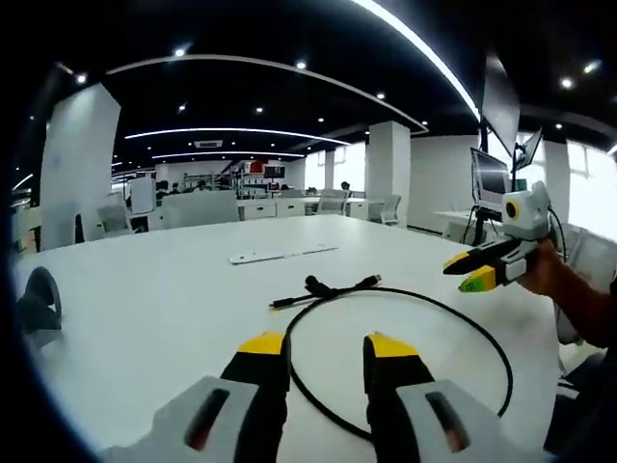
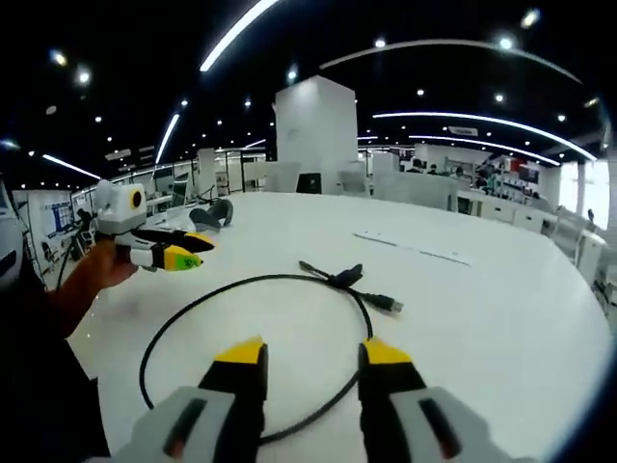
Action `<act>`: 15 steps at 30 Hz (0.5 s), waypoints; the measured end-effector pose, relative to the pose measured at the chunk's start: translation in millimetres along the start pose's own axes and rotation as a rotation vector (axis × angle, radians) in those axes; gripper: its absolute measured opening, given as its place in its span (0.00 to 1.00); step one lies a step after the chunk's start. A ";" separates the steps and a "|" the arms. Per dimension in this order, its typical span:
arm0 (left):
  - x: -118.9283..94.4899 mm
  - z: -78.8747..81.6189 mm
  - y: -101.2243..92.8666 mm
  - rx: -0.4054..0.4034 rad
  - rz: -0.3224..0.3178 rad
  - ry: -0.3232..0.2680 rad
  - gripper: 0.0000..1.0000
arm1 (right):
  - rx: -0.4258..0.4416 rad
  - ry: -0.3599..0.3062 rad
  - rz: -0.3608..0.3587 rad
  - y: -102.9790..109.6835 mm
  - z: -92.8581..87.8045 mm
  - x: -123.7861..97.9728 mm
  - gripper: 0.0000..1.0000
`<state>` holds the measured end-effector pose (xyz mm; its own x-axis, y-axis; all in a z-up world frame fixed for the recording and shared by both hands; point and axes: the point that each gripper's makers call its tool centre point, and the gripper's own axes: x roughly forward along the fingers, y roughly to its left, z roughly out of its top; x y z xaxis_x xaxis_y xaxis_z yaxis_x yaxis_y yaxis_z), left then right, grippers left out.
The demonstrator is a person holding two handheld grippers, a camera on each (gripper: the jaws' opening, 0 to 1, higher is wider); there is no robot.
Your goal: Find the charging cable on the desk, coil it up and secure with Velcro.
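In the left gripper view, the left hand-held gripper is hovering low over a white counter, its yellow-tipped jaws standing apart with nothing between them. Just beyond the tips, a black cable is lying flat on the counter in one loose, open loop, its two ends crossing at the far side of the ring. A dark Velcro strap is sitting on the cable where the ends meet, and one plug is pointing away to the right of it. Farther back, a thin white strip is lying on the counter, well apart from the cable. At the right edge, the right hand-held gripper is being held above the counter by a hand, its jaws nearly closed and holding nothing.

In the right gripper view, the right hand-held gripper is showing its jaws apart and empty over the near arc of the cable. The strap and plug are lying at the loop's far right. At left, the left hand-held gripper is hanging over the counter in a hand. A dark object is resting on the counter behind it. Office desks and chairs are receding under strip lights.
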<state>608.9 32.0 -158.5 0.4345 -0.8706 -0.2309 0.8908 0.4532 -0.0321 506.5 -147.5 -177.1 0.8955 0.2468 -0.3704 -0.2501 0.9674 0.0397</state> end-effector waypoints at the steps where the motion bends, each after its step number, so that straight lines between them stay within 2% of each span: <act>1: -1.3 -1.0 -0.5 -0.002 0.001 -0.001 0.30 | 0.003 0.001 -0.003 0.1 -1.5 -1.8 0.38; 4: -7.6 -6.8 -7.6 -0.003 -0.015 -0.011 0.31 | 0.026 0.003 -0.019 1.4 -7.6 -11.6 0.40; 6: -11.8 -9.7 -9.9 -0.037 -0.018 -0.022 0.32 | 0.025 -0.005 -0.055 -1.3 -9.6 -20.0 0.40; 10: -23.3 -12.8 -5.6 -0.060 0.026 -0.041 0.32 | 0.034 -0.008 -0.091 -1.7 -16.9 -33.8 0.40; 12: -28.2 -10.0 -6.6 -0.099 0.021 -0.065 0.32 | 0.044 -0.009 -0.096 -0.5 -22.6 -39.2 0.40; 15: -30.2 -10.1 -9.3 -0.094 0.021 -0.074 0.32 | 0.040 -0.029 -0.083 2.9 -27.9 -41.0 0.39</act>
<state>586.1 56.0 -161.0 0.4648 -0.8708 -0.1603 0.8665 0.4846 -0.1197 458.7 -156.4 -187.7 0.9231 0.1668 -0.3465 -0.1605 0.9859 0.0470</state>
